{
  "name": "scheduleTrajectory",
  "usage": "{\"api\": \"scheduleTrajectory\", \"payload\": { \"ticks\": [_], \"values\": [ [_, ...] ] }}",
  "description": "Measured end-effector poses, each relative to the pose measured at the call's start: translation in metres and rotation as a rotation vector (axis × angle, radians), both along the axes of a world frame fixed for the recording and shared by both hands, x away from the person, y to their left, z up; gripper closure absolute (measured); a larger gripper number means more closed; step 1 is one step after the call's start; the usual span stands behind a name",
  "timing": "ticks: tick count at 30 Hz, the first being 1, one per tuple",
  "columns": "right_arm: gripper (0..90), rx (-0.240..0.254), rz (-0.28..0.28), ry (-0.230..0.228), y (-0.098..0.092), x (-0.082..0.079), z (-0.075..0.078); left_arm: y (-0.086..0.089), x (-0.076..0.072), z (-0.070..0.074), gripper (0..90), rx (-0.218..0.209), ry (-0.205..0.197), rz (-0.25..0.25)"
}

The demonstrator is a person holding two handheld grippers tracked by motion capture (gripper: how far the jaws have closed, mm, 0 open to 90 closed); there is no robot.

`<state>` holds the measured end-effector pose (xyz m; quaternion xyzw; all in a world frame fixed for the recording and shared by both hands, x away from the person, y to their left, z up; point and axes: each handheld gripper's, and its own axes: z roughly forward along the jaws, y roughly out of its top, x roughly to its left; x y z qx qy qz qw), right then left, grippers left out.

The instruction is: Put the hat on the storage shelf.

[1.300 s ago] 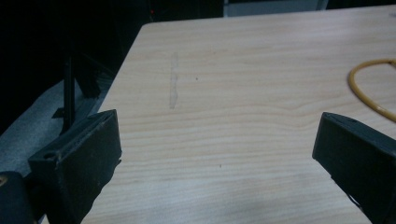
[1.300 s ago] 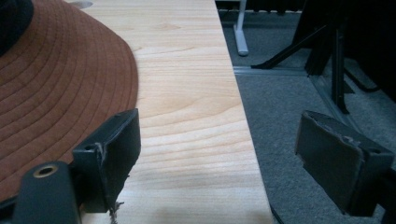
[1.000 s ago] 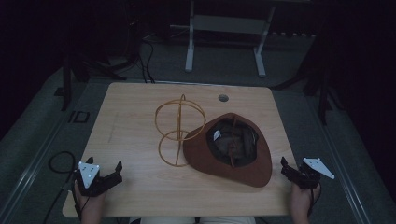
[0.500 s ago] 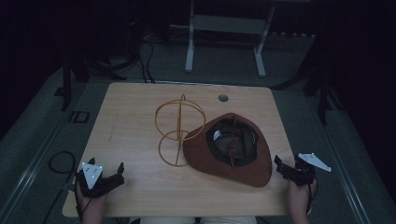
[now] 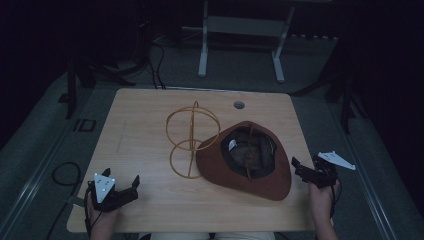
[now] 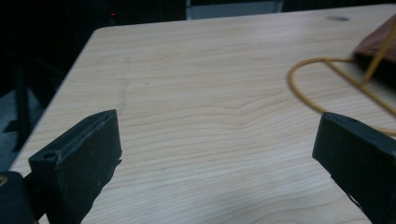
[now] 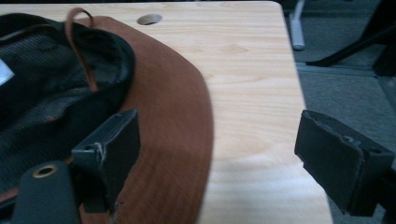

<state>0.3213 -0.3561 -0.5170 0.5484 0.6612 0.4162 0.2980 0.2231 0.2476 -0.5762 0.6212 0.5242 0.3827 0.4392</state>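
Both tongs are spread: the right gripper [image 5: 306, 171] at the desk's [image 5: 150, 110] right edge seemingly just beside the hat [image 5: 245, 159], the left gripper [image 5: 121, 186] near the front-left corner.

right gripper [image 5: 306, 171]: moved in toward hat [image 5: 250, 170] brim | left gripper [image 5: 120, 187]: lower

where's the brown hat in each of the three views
High view: brown hat lies upside down right of centre on the table, its brim against the gold wire stand.
Left gripper view: just a sliver of its brim at the upper right edge, behind the wire.
Right gripper view: it takes up the left half.
Shared landmark: the round hole in the tabletop.
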Motion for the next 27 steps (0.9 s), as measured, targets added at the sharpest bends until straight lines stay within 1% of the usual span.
{"api": "scheduleTrajectory", "payload": {
  "ticks": [2, 4, 7, 8, 9, 11, 12, 13, 14, 15, 16, 17, 20, 22, 24, 25, 26, 27],
  "values": [
    [14.2, -0.005, 0.012, -0.005, 0.005, 0.004, 0.004, -0.001, 0.000, 0.001, 1.9, -0.006, -0.003, -0.008],
    [14.2, 0.001, 0.039, -0.006, 0.009, 0.009, 0.008, -0.002, 0.000, 0.001, 1.9, -0.003, -0.002, -0.005],
    [14.2, -0.008, 0.065, 0.007, 0.018, 0.015, 0.011, -0.002, 0.000, 0.001, 1.9, -0.015, 0.005, -0.008],
    [14.2, -0.006, 0.076, 0.009, 0.020, 0.017, 0.013, -0.002, 0.000, 0.001, 1.9, -0.012, 0.011, -0.005],
    [14.2, -0.010, 0.081, 0.012, 0.022, 0.019, 0.014, -0.003, 0.000, 0.001, 1.9, 0.006, 0.022, 0.002],
    [14.2, -0.010, 0.094, 0.015, 0.028, 0.023, 0.018, -0.006, 0.000, 0.002, 2.0, 0.056, 0.044, 0.031],
    [14.1, -0.013, 0.101, 0.017, 0.030, 0.025, 0.019, -0.007, 0.001, 0.002, 1.9, 0.062, 0.052, 0.032],
    [13.9, -0.013, 0.110, 0.009, 0.033, 0.026, 0.021, -0.007, 0.001, 0.002, 1.9, 0.055, 0.056, 0.025],
    [13.8, -0.013, 0.126, -0.001, 0.035, 0.026, 0.022, -0.007, 0.001, 0.002, 2.0, 0.053, 0.069, 0.018],
    [13.7, -0.021, 0.136, -0.008, 0.039, 0.028, 0.024, -0.008, 0.001, 0.002, 2.0, 0.058, 0.074, 0.020],
    [13.7, -0.029, 0.138, -0.010, 0.042, 0.029, 0.024, -0.010, 0.001, 0.002, 1.9, 0.070, 0.082, 0.012],
    [13.7, -0.038, 0.141, -0.003, 0.045, 0.030, 0.025, -0.010, 0.001, 0.002, 1.9, 0.076, 0.083, -0.007],
    [13.7, -0.041, 0.160, 0.005, 0.052, 0.036, 0.026, -0.015, 0.000, 0.003, 1.9, 0.090, 0.080, -0.033],
    [13.7, -0.054, 0.171, 0.009, 0.058, 0.040, 0.027, -0.017, 0.000, 0.003, 1.9, 0.101, 0.084, -0.033],
    [13.7, -0.070, 0.174, 0.012, 0.064, 0.044, 0.028, -0.017, 0.000, 0.003, 1.9, 0.090, 0.086, -0.039],
    [13.7, -0.072, 0.180, 0.011, 0.066, 0.046, 0.029, -0.016, 0.001, 0.003, 1.9, 0.084, 0.090, -0.045],
    [13.8, -0.072, 0.184, 0.014, 0.068, 0.048, 0.029, -0.016, 0.001, 0.003, 1.9, 0.088, 0.092, -0.042],
    [13.7, -0.060, 0.201, 0.018, 0.071, 0.051, 0.030, -0.016, 0.001, 0.002, 1.9, 0.097, 0.097, -0.039]
  ]
}}
